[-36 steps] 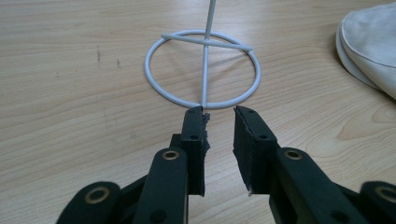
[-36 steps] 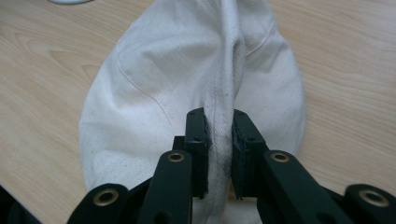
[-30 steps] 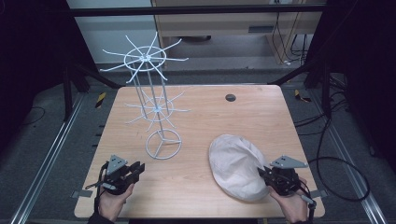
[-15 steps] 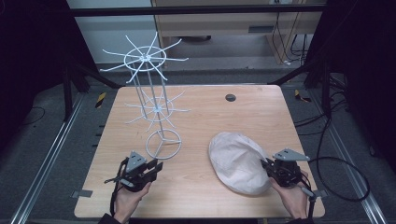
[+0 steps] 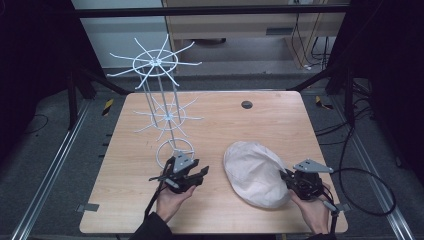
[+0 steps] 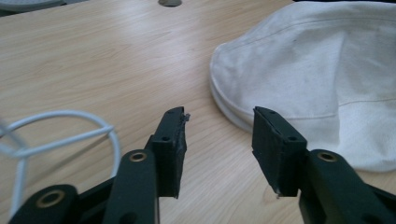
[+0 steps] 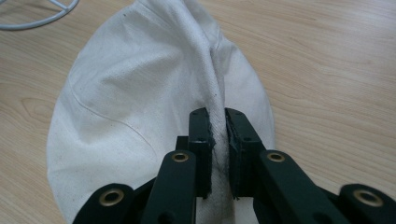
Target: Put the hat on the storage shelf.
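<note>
One cap (image 5: pixel 257 172): off-white cloth, flat, rounded, seamed, faintly soiled; lies on the near right part of the surface (image 5: pixel 280 125). One wire rack (image 5: pixel 160 107): white, upright, two tiers of spokes, ring base, on the left half. Two grippers. Right gripper (image 7: pixel 218 140): pressed together, pinching a raised fold at the cap's near edge. Left gripper (image 6: pixel 217 140): jaws just been opening, now spread with nothing between them, beside the rack's base, pointing at the cap's brim, apart from it.

left gripper (image 5: pixel 201 174) jaws apart, right gripper (image 5: pixel 286 176) clamped
</note>
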`<action>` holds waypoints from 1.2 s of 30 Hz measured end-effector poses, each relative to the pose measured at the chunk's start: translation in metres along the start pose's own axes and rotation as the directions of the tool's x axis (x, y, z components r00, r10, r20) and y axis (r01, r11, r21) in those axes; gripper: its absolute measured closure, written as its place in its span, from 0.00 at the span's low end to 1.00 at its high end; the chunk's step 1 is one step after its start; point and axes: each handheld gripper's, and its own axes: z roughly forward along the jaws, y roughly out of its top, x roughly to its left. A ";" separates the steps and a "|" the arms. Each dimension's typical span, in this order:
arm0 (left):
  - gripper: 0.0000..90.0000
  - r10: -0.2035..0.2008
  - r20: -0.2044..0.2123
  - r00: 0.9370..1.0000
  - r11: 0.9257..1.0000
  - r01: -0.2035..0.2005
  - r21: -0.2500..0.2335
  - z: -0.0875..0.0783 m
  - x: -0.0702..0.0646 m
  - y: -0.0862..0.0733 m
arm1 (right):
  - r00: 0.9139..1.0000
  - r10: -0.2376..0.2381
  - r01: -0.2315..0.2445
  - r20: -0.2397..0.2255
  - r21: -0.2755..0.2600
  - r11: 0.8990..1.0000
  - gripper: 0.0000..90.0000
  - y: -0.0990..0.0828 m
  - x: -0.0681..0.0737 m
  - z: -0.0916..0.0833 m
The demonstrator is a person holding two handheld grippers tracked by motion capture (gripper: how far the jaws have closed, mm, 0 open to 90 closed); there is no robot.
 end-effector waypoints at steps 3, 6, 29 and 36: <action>0.55 0.012 0.004 1.000 1.000 -0.012 0.007 0.016 -0.006 0.008 | 1.000 0.001 -0.001 0.001 -0.002 1.000 0.91 0.000 0.000 0.000; 0.53 0.007 0.013 1.000 1.000 -0.007 0.013 0.031 -0.011 0.014 | 1.000 0.002 -0.002 0.000 -0.003 1.000 0.91 0.000 0.000 0.000; 0.64 0.033 0.036 0.999 0.991 -0.037 0.126 0.100 -0.032 0.010 | 1.000 -0.009 0.009 -0.008 -0.009 1.000 0.91 -0.002 0.000 0.003; 0.88 -0.029 0.086 0.996 0.991 0.017 0.130 0.103 -0.033 0.008 | 1.000 -0.009 0.009 -0.004 -0.005 1.000 0.92 -0.002 0.001 0.005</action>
